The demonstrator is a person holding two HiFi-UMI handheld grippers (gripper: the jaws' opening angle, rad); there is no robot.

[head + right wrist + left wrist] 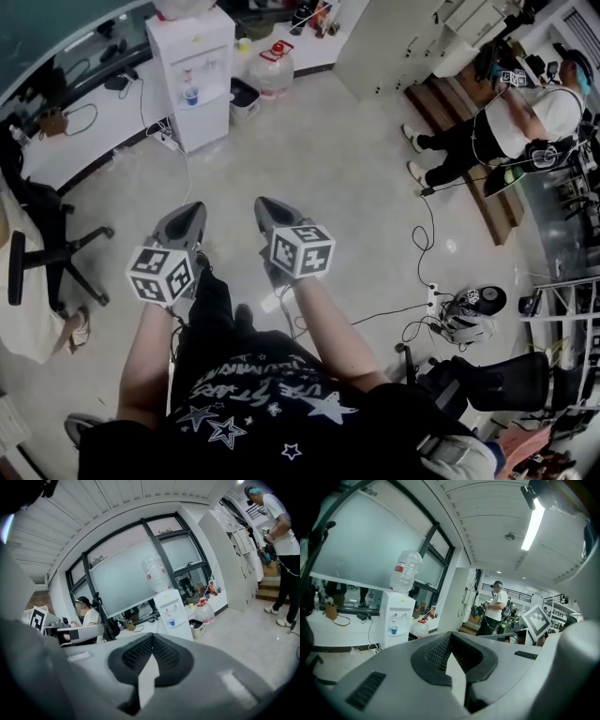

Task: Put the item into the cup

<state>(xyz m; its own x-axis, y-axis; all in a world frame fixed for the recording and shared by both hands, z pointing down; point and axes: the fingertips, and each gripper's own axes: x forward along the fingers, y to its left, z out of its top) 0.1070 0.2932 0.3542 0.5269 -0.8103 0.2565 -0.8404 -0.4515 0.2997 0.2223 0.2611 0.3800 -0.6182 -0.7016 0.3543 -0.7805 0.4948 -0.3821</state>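
Observation:
No item and no cup for the task show up in any view. I hold both grippers out over bare floor, aimed into the room. In the head view my left gripper [190, 214] and right gripper [263, 206] sit side by side, each with its marker cube behind it. The left gripper [451, 634] has its jaws pressed together at the tip with nothing between them. The right gripper [151, 636] is shut in the same way and holds nothing.
A white water dispenser [194, 75] with a bottle on top stands ahead by a curved white counter [84, 131], a water jug [274, 70] beside it. A person [506, 122] stands at the right. Office chairs [42, 253] sit left and lower right; cables [433, 298] lie on the floor.

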